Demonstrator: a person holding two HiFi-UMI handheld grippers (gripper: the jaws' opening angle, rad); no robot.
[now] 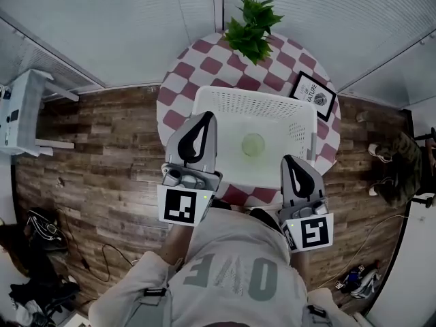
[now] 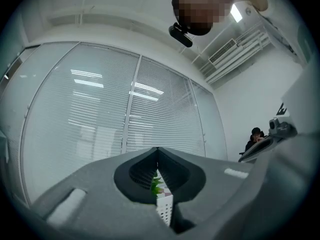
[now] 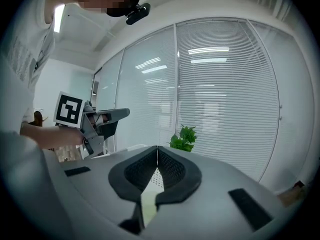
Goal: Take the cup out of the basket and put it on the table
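Left gripper [image 1: 204,120], right gripper [image 1: 290,162] closed, empty — cup [image 1: 253,144] in basket [image 1: 231,101], plant [image 1: 252,26], frame [image 1: 313,95] beyond

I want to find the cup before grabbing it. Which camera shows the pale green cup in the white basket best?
The head view: the pale green round cup sits in full sight inside the white perforated plastic basket. Neither gripper view clearly shows it.

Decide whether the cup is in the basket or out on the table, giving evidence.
In the basket: the head view shows the pale green cup on its floor, enclosed by its white walls.
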